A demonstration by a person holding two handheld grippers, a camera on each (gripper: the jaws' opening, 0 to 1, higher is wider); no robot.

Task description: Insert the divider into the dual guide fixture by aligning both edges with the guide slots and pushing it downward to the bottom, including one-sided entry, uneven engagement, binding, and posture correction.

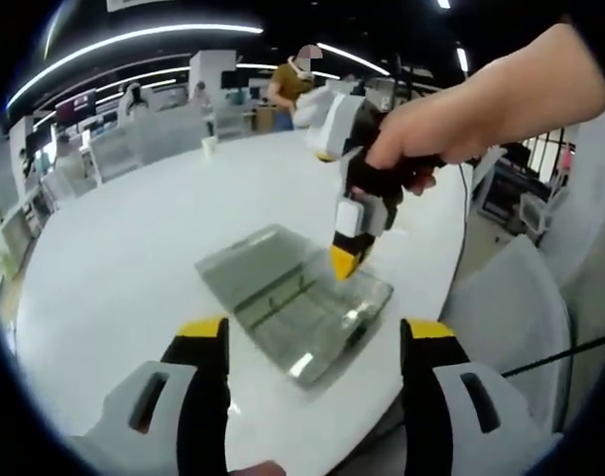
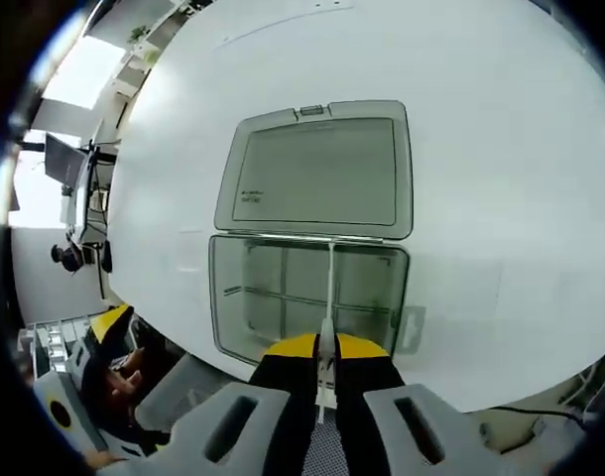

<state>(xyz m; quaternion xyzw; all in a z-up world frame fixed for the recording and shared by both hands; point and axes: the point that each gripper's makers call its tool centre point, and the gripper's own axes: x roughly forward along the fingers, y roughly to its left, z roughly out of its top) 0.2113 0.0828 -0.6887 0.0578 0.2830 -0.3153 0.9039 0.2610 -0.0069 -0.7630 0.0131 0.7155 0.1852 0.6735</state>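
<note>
Big round white desk point(image 1: 134, 258) up front, long ceiling light strips point(image 1: 134, 45) glowing overhead, white workstations point(image 1: 154, 129) lined behind, a grey chair point(image 1: 521, 307) tucked alongside.

Both units, the left gripper point(image 1: 314, 342) and right gripper point(image 1: 348, 260) above the white table point(image 1: 114, 288), present white housings, black jaws, yellow tips; the bare hand point(image 1: 422, 139) wears no glove.

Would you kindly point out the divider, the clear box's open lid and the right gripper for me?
divider point(image 2: 330, 288), right gripper view, on its thin upright edge over the box.
lid point(image 2: 317, 169), right gripper view, middle of its flat panel.
right gripper point(image 1: 344, 260), left gripper view, at its yellow tips.
</note>
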